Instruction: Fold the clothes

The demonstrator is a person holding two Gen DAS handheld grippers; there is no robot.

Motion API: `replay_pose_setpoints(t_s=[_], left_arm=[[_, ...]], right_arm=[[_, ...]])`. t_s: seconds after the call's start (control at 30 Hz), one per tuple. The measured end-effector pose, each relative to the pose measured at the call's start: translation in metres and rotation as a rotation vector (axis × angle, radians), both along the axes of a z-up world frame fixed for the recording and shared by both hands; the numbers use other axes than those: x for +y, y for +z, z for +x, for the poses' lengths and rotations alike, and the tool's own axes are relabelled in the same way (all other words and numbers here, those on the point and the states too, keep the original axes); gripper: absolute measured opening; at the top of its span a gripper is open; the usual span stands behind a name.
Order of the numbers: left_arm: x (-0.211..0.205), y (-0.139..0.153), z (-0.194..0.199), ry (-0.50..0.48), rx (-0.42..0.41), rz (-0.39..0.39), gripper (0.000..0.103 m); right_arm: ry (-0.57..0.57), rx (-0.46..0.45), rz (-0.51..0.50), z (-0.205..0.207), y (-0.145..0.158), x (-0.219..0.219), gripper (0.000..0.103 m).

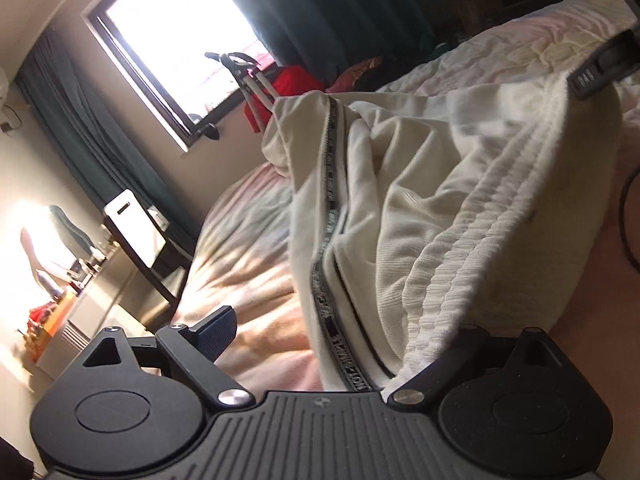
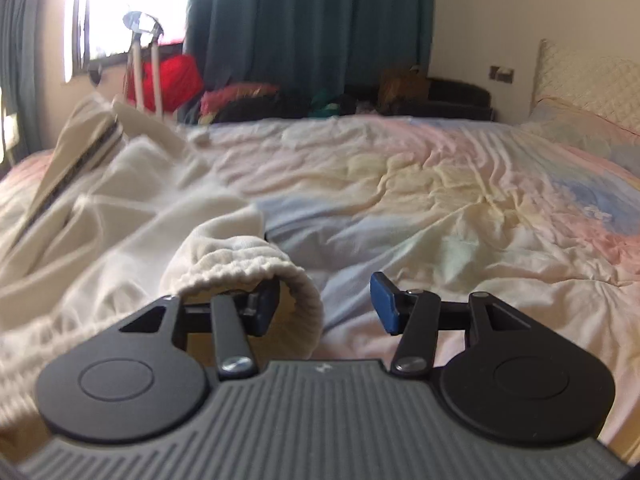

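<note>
a rumpled pastel bed [image 2: 420, 184] carries cream trousers [image 1: 400, 208]; left gripper [image 1: 344, 344] and right gripper [image 2: 324, 304] both gape wide, waistband [image 2: 256, 268] draped over one finger of each, unclamped.

The cream ribbed-knit cloth trousers [image 1: 460, 216] look soft and matt, with a woven black-and-white tape stripe at 7 o'clock of the waistband. The pastel crinkled cloth bedspread [image 2: 440, 184] is matt. The left gripper [image 1: 340, 344] and right gripper [image 2: 324, 304] are matt black plastic with shiny metal screws and textured blue pads [image 2: 385, 304].
</note>
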State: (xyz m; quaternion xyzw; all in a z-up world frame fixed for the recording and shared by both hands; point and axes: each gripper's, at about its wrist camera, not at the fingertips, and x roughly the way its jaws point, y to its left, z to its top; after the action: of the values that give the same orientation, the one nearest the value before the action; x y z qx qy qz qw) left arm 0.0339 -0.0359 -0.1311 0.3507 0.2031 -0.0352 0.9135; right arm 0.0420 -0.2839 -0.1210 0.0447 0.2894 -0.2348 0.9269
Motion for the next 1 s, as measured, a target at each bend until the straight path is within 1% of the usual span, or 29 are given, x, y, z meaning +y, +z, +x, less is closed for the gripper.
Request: replay_pose_setpoints(t_s=[0.03, 0.07, 0.1, 0.17, 0.2, 0.27, 0.3, 0.33, 0.37, 0.4, 0.5, 0.57, 0.6, 0.63, 0.7, 0.77, 0.83, 0.9, 0.93, 1.0], left_arm=[[0.005, 0.006, 0.002, 0.030, -0.045, -0.004, 0.095], [0.011, 0.015, 0.004, 0.061, -0.082, -0.029, 0.095], [0.018, 0.025, 0.006, 0.094, -0.119, -0.063, 0.095], [0.030, 0.039, 0.009, 0.139, -0.191, -0.112, 0.095], [0.035, 0.046, 0.010, 0.159, -0.228, -0.133, 0.095], [0.043, 0.058, 0.008, 0.179, -0.300, -0.150, 0.095], [0.044, 0.062, 0.007, 0.180, -0.317, -0.158, 0.096], [0.044, 0.064, 0.007, 0.174, -0.311, -0.171, 0.096], [0.044, 0.066, 0.008, 0.164, -0.295, -0.188, 0.096], [0.043, 0.066, 0.008, 0.154, -0.261, -0.211, 0.096], [0.039, 0.055, 0.008, 0.129, -0.101, -0.261, 0.095], [0.035, 0.042, 0.007, 0.102, 0.012, -0.259, 0.095], [0.033, 0.035, 0.007, 0.089, 0.067, -0.250, 0.095], [0.031, 0.027, 0.005, 0.081, 0.116, -0.236, 0.095], [0.025, 0.010, 0.001, 0.082, 0.205, -0.205, 0.094], [0.027, -0.007, -0.001, 0.133, 0.256, -0.186, 0.094], [0.033, -0.013, -0.001, 0.184, 0.278, -0.199, 0.093], [0.044, -0.013, 0.000, 0.234, 0.302, -0.252, 0.096], [0.049, -0.010, 0.000, 0.245, 0.310, -0.280, 0.096], [0.059, -0.002, -0.003, 0.243, 0.326, -0.337, 0.095]], right_arm=[[0.053, 0.059, 0.018, 0.005, -0.008, 0.003, 0.053], [0.107, 0.106, 0.038, 0.010, -0.015, 0.008, 0.052], [0.143, 0.126, 0.042, 0.012, -0.019, 0.014, 0.052], [0.167, 0.120, -0.010, 0.011, -0.017, 0.024, 0.052], [0.158, 0.095, -0.036, 0.009, -0.013, 0.027, 0.052], [0.124, 0.061, -0.033, 0.004, -0.006, 0.023, 0.052], [0.109, 0.049, -0.025, 0.001, -0.004, 0.020, 0.052], [0.093, 0.038, -0.016, -0.001, -0.001, 0.017, 0.053], [0.078, 0.027, -0.008, -0.003, 0.002, 0.014, 0.053], [0.063, 0.016, 0.000, -0.005, 0.004, 0.011, 0.053], [0.017, -0.018, 0.025, -0.012, 0.012, 0.002, 0.053], [-0.014, -0.040, 0.041, -0.017, 0.017, -0.004, 0.053], [-0.028, -0.035, 0.064, -0.017, 0.016, -0.008, 0.053], [-0.042, -0.020, 0.097, -0.017, 0.012, -0.011, 0.053], [-0.051, -0.025, 0.132, -0.019, 0.012, -0.016, 0.053], [-0.045, -0.044, 0.129, -0.022, 0.016, -0.015, 0.053], [-0.035, -0.047, 0.122, -0.026, 0.018, -0.013, 0.053], [-0.020, -0.025, 0.134, -0.029, 0.018, -0.013, 0.053], [-0.010, -0.005, 0.150, -0.030, 0.017, -0.014, 0.053], [0.051, 0.014, 0.192, -0.038, 0.020, -0.014, 0.053]])
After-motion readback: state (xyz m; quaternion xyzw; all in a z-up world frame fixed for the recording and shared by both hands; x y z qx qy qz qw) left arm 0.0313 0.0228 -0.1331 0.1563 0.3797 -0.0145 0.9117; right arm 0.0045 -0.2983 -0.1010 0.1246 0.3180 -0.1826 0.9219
